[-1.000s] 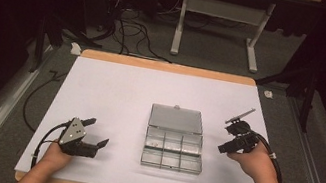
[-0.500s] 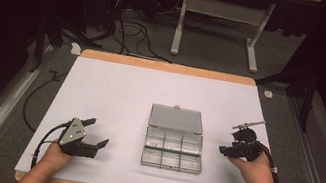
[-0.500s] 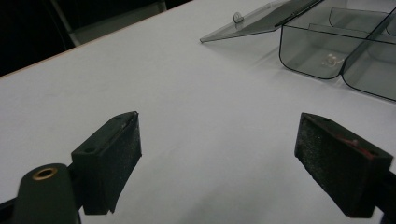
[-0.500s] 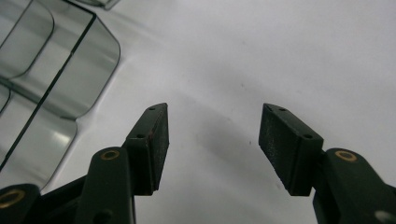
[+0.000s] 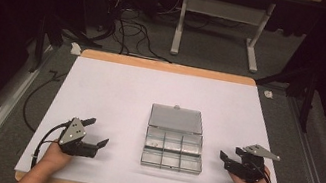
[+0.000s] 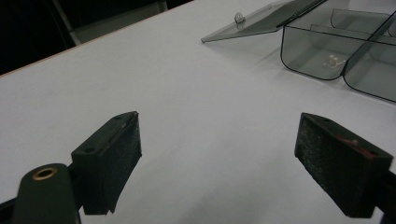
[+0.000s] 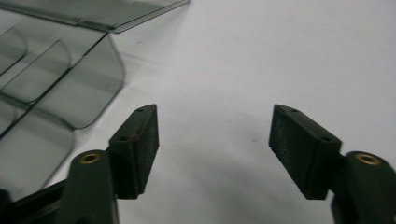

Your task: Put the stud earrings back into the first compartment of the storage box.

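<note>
High view shows a table [image 5: 116, 88] under a white sheet with a wooden edge, and past its far end a dark floor with loose cables [image 5: 128, 32] and the white legs of a stand [image 5: 178, 28]. Nothing lies between either gripper and the clear plastic organiser box [image 5: 173, 150], which sits near the middle of the sheet toward the person's side. Its lid [image 5: 176, 118] is flung back flat on the sheet on the far side, and the tray is split into small compartments; a tiny pale item [image 6: 332, 59] lies in one of them, too small to tell. The left gripper [image 5: 93, 132] rests at the near left, jaws spread wide with nothing between them. The right gripper [image 5: 232, 160] rests just right of the box, jaws likewise apart and empty.
</note>
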A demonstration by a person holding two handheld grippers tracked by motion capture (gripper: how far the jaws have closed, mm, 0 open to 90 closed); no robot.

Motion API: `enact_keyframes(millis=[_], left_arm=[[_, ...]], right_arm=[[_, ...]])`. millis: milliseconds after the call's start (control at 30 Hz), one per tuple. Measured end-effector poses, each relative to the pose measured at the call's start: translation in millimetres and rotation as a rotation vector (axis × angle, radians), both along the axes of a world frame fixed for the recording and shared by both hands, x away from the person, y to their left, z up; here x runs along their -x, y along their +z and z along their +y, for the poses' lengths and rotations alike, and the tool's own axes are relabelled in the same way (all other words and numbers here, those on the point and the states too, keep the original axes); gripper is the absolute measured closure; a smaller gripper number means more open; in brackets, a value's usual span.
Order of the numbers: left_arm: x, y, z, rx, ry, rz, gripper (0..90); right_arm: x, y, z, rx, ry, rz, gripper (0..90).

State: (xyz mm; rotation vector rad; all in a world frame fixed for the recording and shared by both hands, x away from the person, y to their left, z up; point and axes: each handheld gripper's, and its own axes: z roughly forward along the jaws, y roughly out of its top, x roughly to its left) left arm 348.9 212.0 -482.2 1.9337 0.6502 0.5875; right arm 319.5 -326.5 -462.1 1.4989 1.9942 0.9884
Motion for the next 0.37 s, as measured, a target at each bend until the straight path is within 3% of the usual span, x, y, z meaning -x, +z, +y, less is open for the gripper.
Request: enact_keyframes(millis=[100, 167, 233, 367], left_arm=[[-0.4, -0.1, -1.2, -0.01, 0.005, 0.002, 15.0], [-0.2, -0.1, -1.8, -0.015, 0.005, 0.001, 15.0], [0.4, -0.2, -1.9, -0.016, 0.006, -0.004, 15.0], [-0.4, -0.1, -1.9, -0.016, 0.005, 0.003, 15.0]], right_arm=[[-4.5, -0.6, -2.8, -0.027, -0.022, -0.002, 32.4], [-5.2, 0.2, -1.1, -0.005, -0.021, -0.019, 32.5], [-5.7, -1.3, 0.4, 0.028, -0.012, -0.008, 32.3], [-4.1, -2.3, 1.6, 0.033, -0.015, -0.013, 31.1]])
